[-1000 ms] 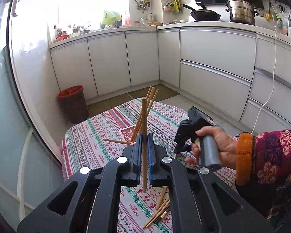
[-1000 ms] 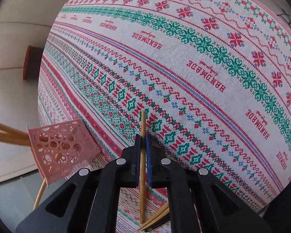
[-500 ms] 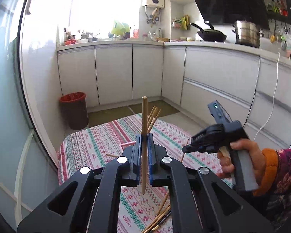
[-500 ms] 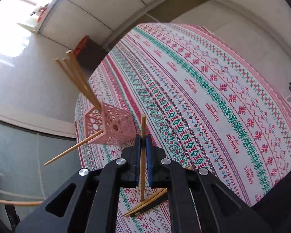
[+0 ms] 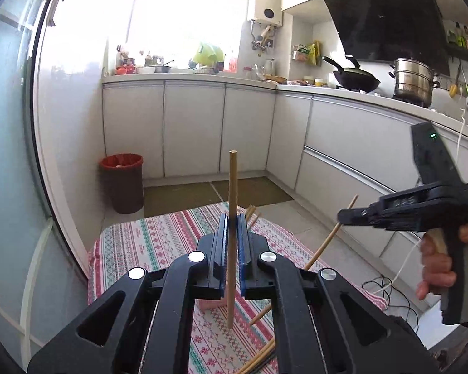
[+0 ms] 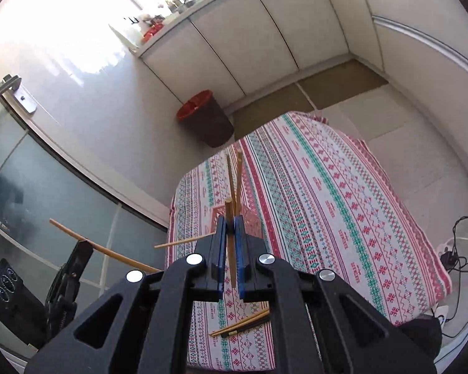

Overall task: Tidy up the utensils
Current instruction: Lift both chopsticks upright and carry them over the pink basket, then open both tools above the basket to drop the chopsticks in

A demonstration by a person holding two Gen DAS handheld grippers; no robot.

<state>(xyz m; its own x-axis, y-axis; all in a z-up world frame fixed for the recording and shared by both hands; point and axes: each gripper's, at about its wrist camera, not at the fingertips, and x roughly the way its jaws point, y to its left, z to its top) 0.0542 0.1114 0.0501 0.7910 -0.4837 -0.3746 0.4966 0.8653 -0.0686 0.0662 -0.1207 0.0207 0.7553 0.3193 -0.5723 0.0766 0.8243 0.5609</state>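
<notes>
The perforated pink plastic holder [image 6: 252, 221] sits mostly hidden behind the right gripper's blue-padded fingers [image 6: 239, 258]. In the left wrist view only a pink corner [image 5: 212, 304] peeks under the black frame. Loose wooden chopsticks [image 5: 260, 357] run off the bottom edge, ends unseen.

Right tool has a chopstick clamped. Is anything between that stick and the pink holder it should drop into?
Nothing separate blocks it. The right tool holds its chopstick above the pink holder; only the chopsticks already standing in it crowd the opening.
</notes>
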